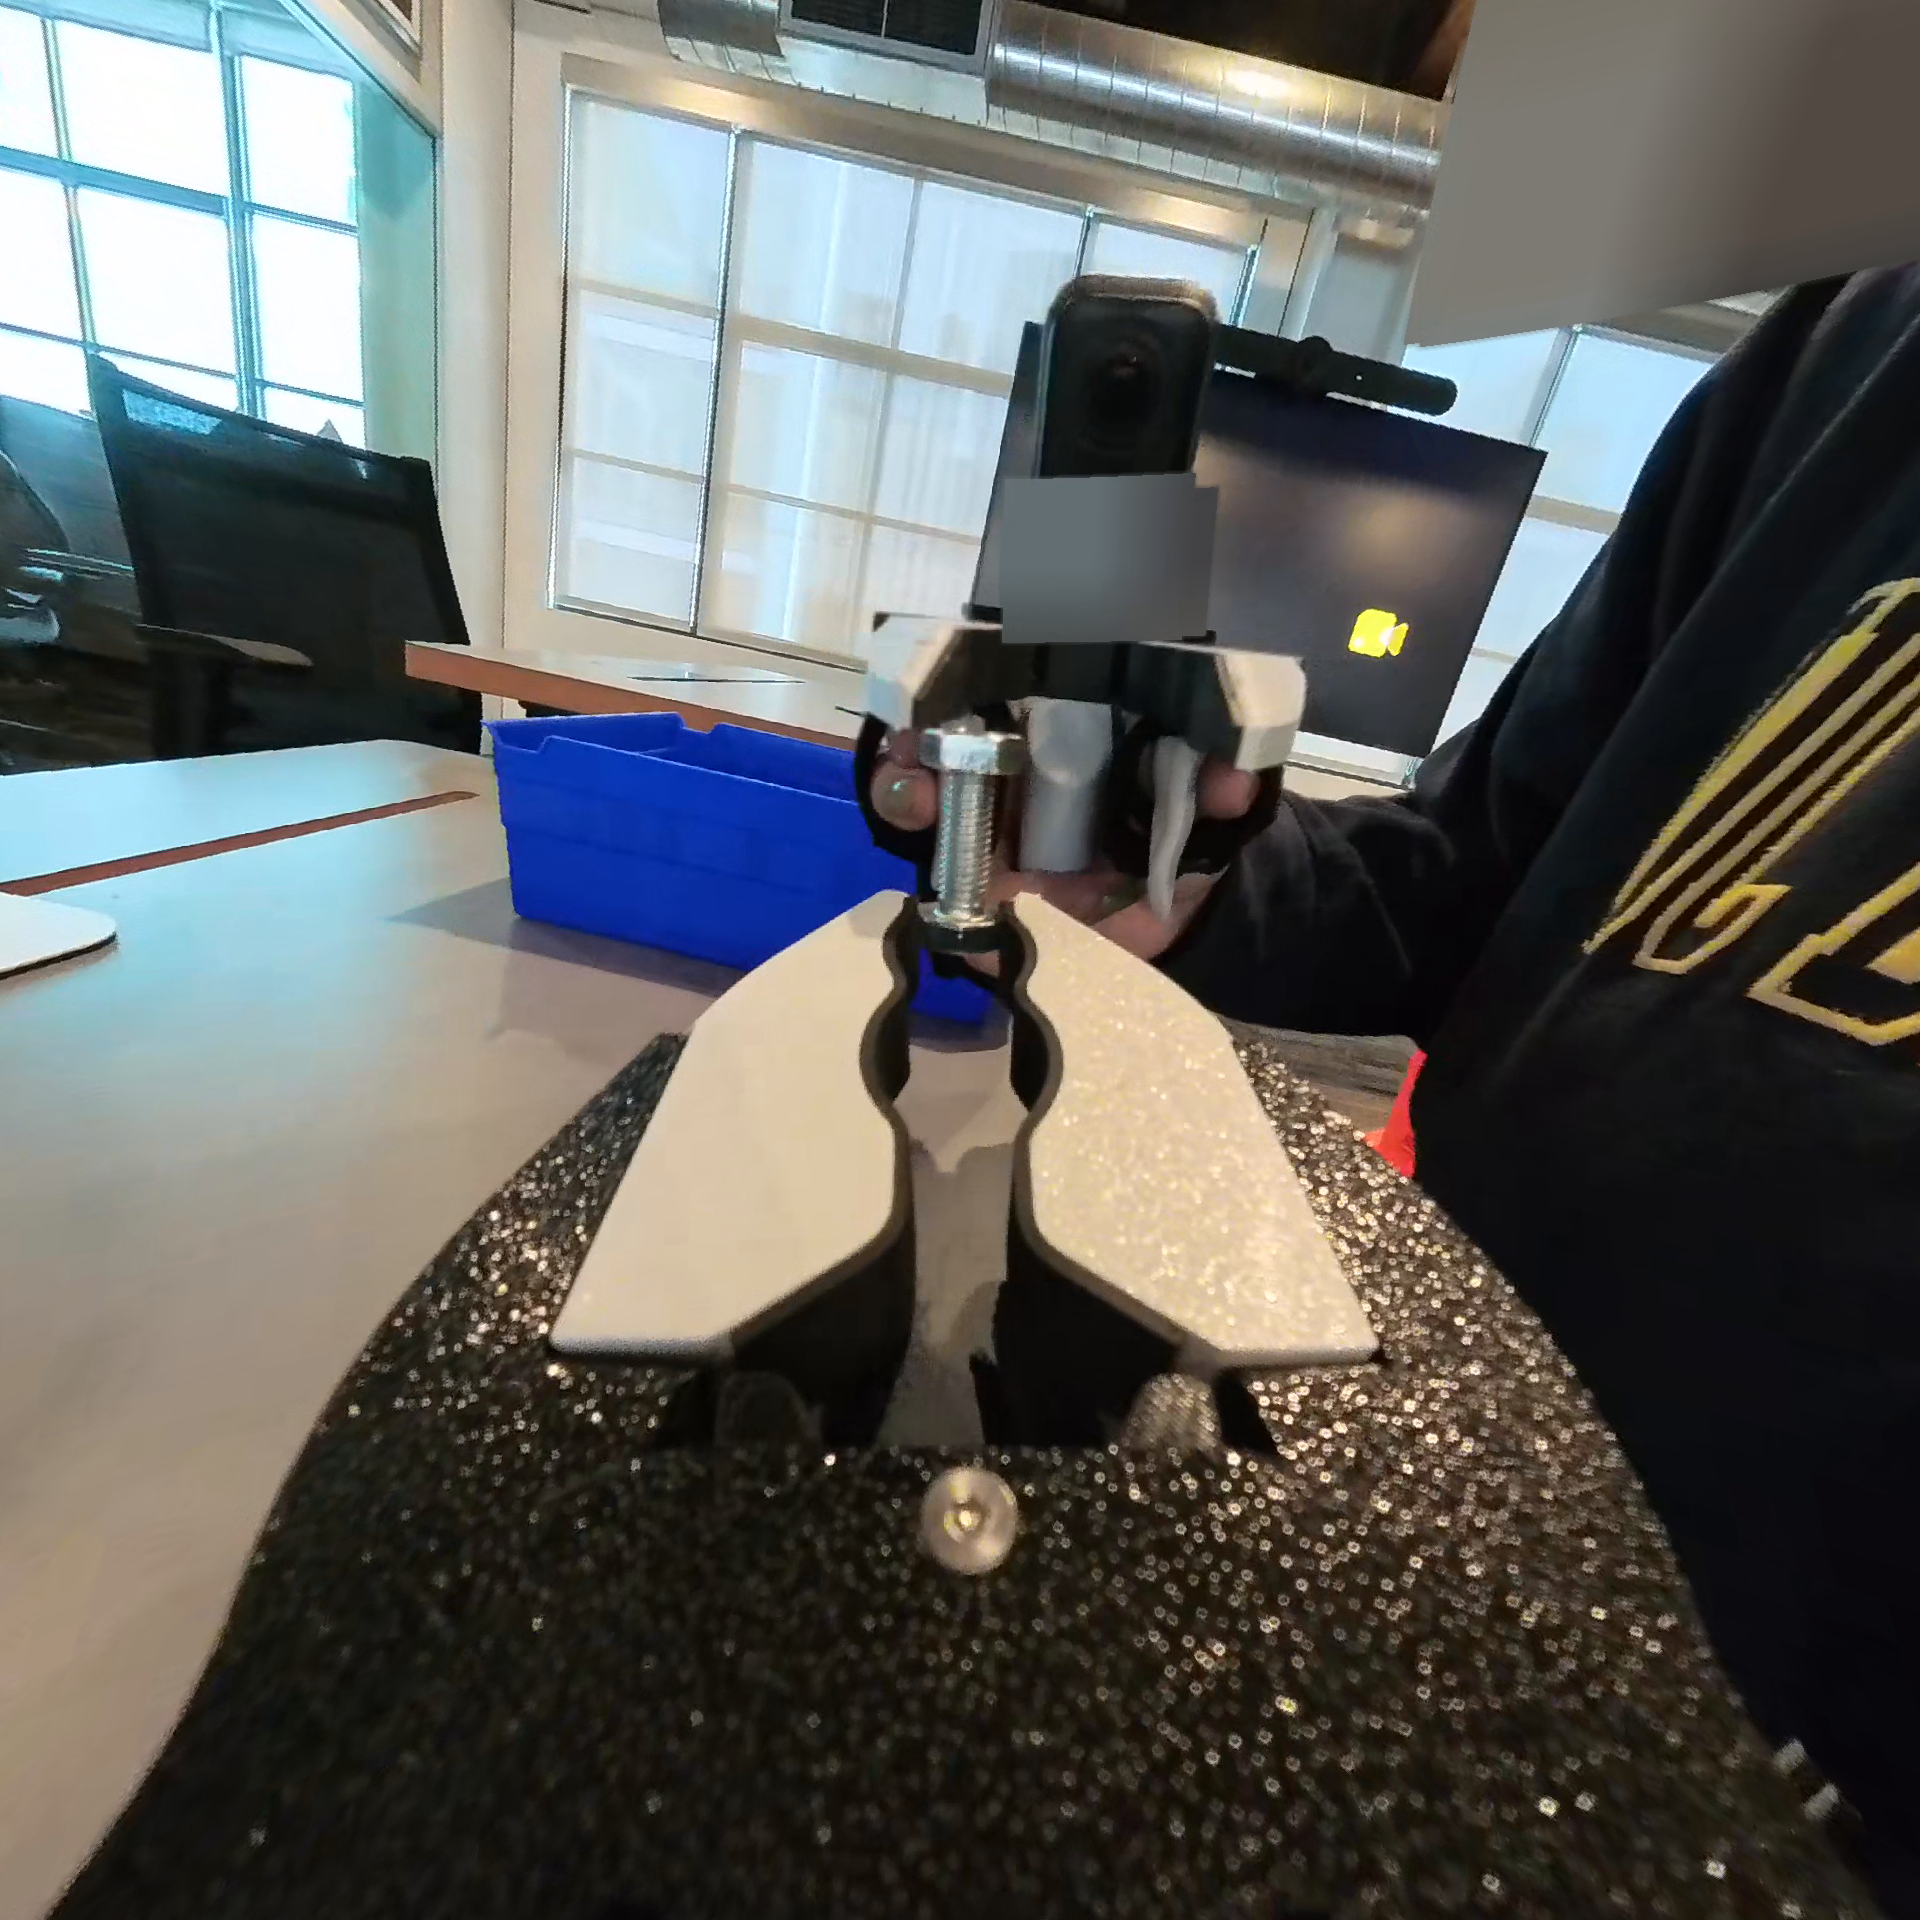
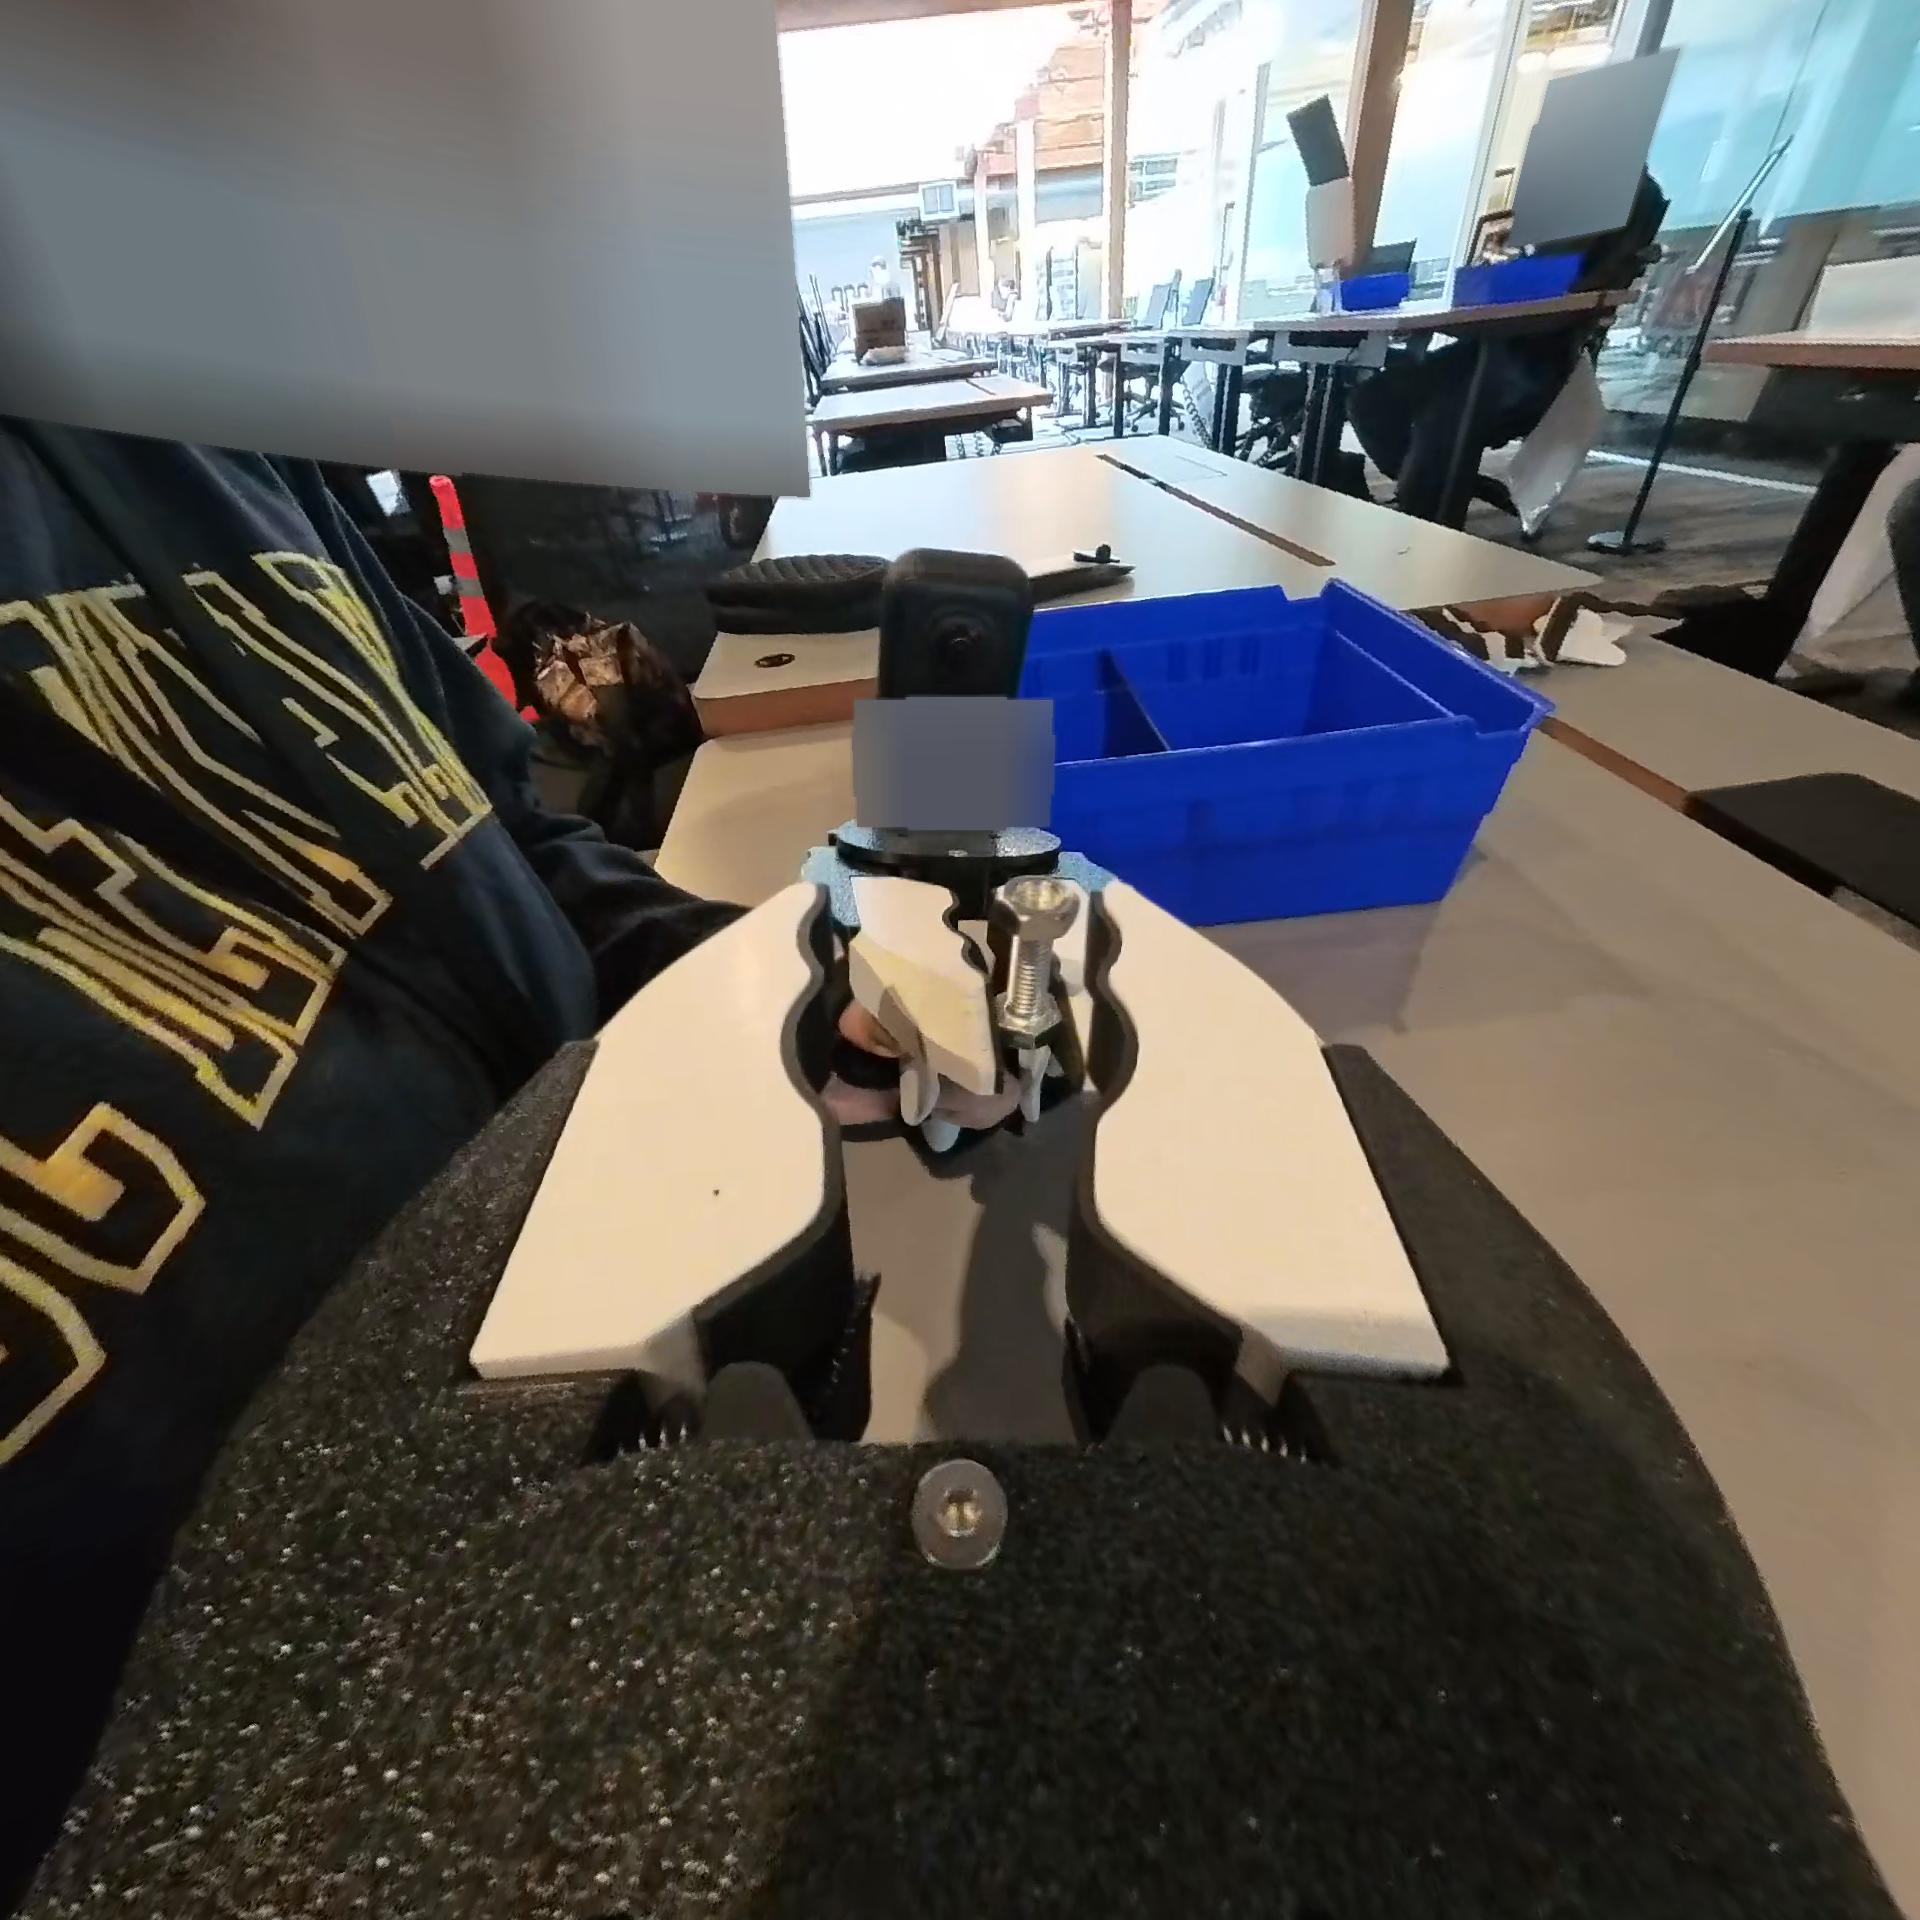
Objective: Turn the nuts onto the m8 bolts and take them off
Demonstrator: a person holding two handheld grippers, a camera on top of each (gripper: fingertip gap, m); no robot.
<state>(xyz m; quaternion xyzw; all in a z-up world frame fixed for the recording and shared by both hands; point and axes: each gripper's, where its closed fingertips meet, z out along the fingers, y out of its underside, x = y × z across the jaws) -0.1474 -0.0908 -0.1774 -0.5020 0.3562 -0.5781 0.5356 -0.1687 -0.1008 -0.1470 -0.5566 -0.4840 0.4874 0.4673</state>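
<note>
- Left wrist view: the left hand-held gripper (image 1: 961, 940) is pinched on a hex nut (image 1: 961, 928) right at its fingertips. A silver hex-head bolt (image 1: 966, 821) stands upright out of that nut, head up, its thread mostly bare. Beyond it, the right hand-held gripper (image 1: 1086, 691) faces this way with fingers spread; the bolt head sits just under its left-hand finger, and I cannot tell whether they touch. A blue bin (image 1: 686, 831) stands on the counter (image 1: 260, 987) behind.
- Right wrist view: the right hand-held gripper (image 2: 961, 935) is spread, its pads clear of the bolt (image 2: 1034, 961), which stands between its fingertips, nearer the right one. The nut (image 2: 1029, 1023) sits low on the thread, clamped by the left hand-held gripper (image 2: 1023, 1039).
- Judgement: a turn is between grips. Next, the right fingers must centre on the bolt head, close, then twist.
</note>
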